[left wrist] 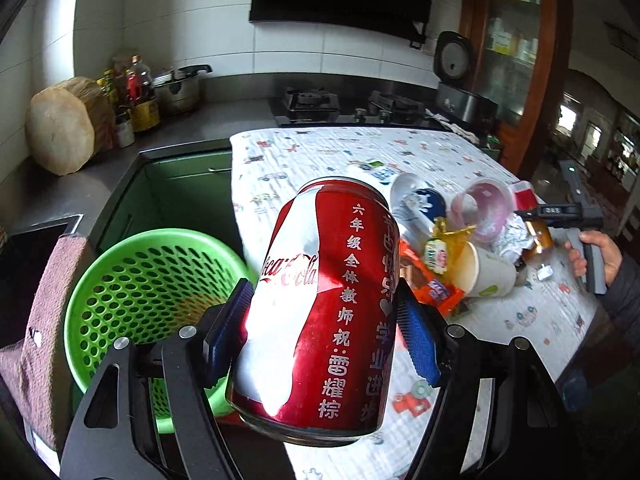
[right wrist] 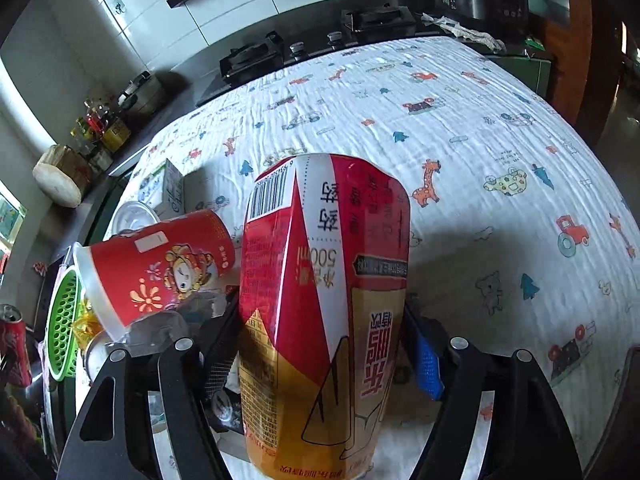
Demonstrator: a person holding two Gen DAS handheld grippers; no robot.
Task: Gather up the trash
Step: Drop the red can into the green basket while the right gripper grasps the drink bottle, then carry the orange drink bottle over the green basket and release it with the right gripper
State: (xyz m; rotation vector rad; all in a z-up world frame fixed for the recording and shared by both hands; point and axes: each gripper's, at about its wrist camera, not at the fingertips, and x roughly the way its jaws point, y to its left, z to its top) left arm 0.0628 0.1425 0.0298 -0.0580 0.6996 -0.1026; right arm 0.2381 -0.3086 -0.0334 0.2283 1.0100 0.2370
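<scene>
My left gripper [left wrist: 324, 320] is shut on a dented red Coca-Cola can [left wrist: 320, 300], held above the table's left edge, to the right of the green perforated basket [left wrist: 152, 280]. My right gripper [right wrist: 324, 340] is shut on a red and gold 500ml can [right wrist: 324, 300], held over the patterned tablecloth [right wrist: 460, 140]. A pile of trash lies on the table: a paper cup [left wrist: 484, 272], a clear plastic cup [left wrist: 484, 208], wrappers [left wrist: 436, 284]. A red paper cup [right wrist: 160, 268] lies on its side left of the right gripper. The basket [right wrist: 64, 328] and cola can [right wrist: 14, 344] show at the right wrist view's left edge.
A grey kitchen counter [left wrist: 192, 128] carries a round wooden block [left wrist: 64, 128], bottles [left wrist: 136, 92], a pot [left wrist: 180, 88] and a gas stove [left wrist: 348, 108]. A rice cooker [left wrist: 460, 92] stands at the back right. A small carton [right wrist: 164, 188] lies on the cloth.
</scene>
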